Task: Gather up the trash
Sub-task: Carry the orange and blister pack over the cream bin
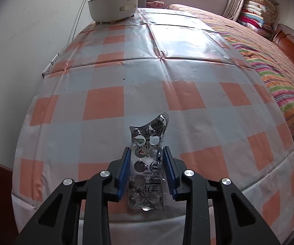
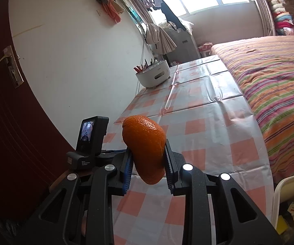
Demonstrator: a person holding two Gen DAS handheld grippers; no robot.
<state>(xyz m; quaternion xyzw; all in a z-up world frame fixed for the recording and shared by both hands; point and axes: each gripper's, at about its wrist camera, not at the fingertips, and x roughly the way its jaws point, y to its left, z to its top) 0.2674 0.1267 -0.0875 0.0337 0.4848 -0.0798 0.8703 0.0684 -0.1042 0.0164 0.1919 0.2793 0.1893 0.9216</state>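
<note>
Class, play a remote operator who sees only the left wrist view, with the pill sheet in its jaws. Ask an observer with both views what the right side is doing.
Operator: What does the right gripper hold?
Observer: The right gripper is shut on an orange peel.
Operator: Is it resting on the table?
Observer: No, it hangs above the checked tablecloth.
Operator: Anything beside it?
Observer: A small camera stands to its left.

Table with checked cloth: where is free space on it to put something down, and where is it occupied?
The checked table is bare across its middle, from the left gripper and its blister pack up to the white bowl, and toward the bed. Only the far wall corner, with the bowl, is occupied. The right gripper holds an orange peel.
</note>
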